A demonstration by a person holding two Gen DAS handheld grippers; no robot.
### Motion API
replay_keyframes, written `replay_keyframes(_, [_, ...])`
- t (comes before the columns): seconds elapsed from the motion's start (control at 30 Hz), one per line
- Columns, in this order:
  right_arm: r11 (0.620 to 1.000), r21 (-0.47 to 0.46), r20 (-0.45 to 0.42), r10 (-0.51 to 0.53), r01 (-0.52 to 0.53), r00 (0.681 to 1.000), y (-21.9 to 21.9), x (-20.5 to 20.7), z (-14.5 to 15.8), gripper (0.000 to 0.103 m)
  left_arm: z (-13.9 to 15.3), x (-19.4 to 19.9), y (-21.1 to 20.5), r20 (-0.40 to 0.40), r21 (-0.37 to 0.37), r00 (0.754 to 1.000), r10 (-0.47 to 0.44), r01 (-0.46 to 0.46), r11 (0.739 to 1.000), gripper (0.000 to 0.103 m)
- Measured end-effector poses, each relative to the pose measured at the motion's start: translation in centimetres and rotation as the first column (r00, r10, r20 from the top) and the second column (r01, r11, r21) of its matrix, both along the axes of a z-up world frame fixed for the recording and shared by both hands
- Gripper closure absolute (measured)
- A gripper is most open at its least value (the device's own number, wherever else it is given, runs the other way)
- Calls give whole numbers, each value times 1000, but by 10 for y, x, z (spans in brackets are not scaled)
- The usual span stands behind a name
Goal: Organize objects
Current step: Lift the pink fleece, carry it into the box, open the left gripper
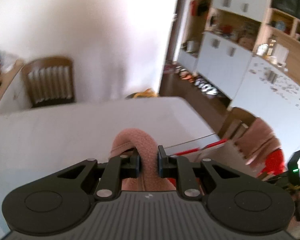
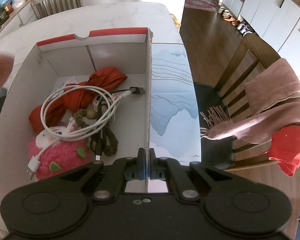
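Left gripper [image 1: 148, 163] is clamped on a pink cloth [image 1: 145, 146] above the table [image 1: 70, 124]; right gripper [image 2: 146, 165] pinches the box [image 2: 149, 80] wall. Inside lie a cable [image 2: 74, 108], red cloth [image 2: 102, 80] and plush [image 2: 56, 156]. Likely the pink cloth goes next; a scarf [image 2: 270, 112] waits on the chair [image 2: 248, 56].

Daylight strong; I see the wall [image 1: 90, 30] beyond the left fingers blown out, cabinets [image 1: 226, 46] motion-blurred. Right view sharp; fisheye bends edges, corners vignetted black.

The right gripper [image 2: 146, 161] pinches the right wall of the cardboard box [image 2: 149, 92]. Inside lie a red cloth [image 2: 102, 84], a white USB cable [image 2: 70, 108] (coiled) and a pink plush toy [image 2: 60, 156].
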State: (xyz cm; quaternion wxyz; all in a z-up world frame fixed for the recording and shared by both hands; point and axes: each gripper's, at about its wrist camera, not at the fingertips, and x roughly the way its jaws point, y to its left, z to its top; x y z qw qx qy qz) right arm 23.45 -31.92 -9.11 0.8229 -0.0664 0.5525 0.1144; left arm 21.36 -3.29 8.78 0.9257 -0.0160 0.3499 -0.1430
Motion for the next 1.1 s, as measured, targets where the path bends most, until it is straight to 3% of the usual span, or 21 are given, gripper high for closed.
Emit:
replay_keyframes(0.2, [1000,0,1,1,-1,1000,-1,0,0,102,35,2,-47,76,3,985,-152,152,988,88])
replay_keyframes(0.37, [1000,-1,1,1,-1,1000,0,0,0,101,39,6,-92,86,8,958,-273,273,962,88])
replay_keyframes(0.7, [1000,-6,3,6,-6,1000,1,0,0,101,-1,3,-167,29,-8,903,-428,429,903,88])
replay_keyframes(0.8, [1000,-6,3,6,-6,1000,1,0,0,101,-20,6,-177,9,-18,896,-444,444,896,88])
replay_keyframes(1.1, [1000,-9,4,11,-11,1000,2,1,0,101,-81,22,-209,-95,43,872,-481,486,873,88])
